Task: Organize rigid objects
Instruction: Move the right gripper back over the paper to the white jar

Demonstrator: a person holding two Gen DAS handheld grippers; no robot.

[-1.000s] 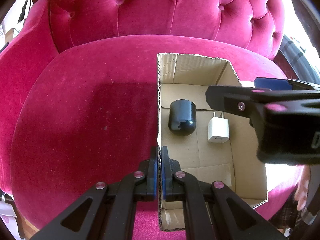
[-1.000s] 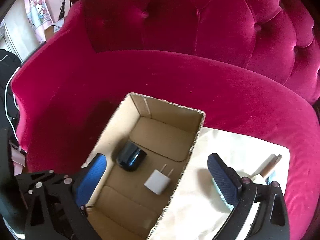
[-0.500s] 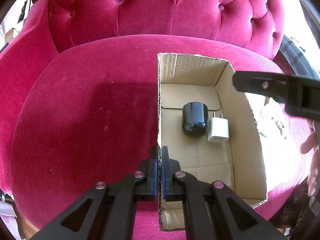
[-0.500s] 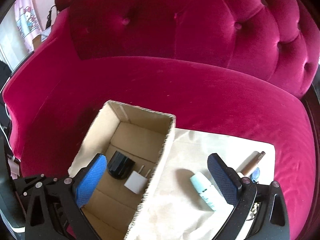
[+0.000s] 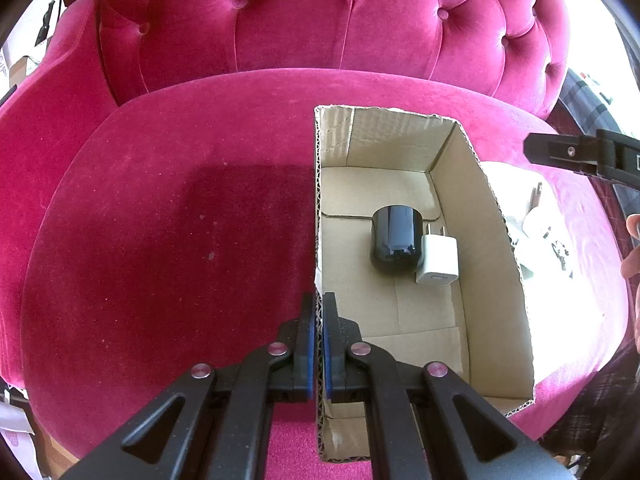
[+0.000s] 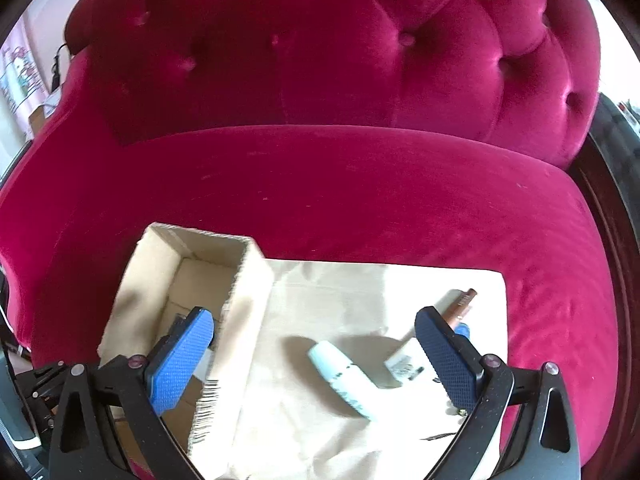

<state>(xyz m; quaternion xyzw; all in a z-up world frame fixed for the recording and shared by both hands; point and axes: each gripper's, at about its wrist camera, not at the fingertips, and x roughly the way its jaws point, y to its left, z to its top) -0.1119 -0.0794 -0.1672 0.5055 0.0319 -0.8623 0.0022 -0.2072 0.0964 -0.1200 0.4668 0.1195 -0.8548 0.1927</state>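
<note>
— Where do things stand?

— Your left tongs [image 5: 318, 338] pinch the cardboard box [image 5: 496, 248] by its near wall; the black cylinder [image 5: 396, 240] and white charger [image 5: 438, 260] lie touching inside. Your right tongs [image 6: 316, 360], spread wide and holding nothing, hover over the pale tube [image 6: 344, 378] on the cloth [image 6: 332, 292].

— How should I take it?

— Lower so the tube sits crosswise between the pads [image 6: 180, 360], then close gently. Hold the box steady on the sofa [image 6: 360, 184].

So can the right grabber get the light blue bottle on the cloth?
Probably yes. The right gripper is open and empty, the light blue bottle lies on the cloth between its fingers, and nothing covers it.
</note>
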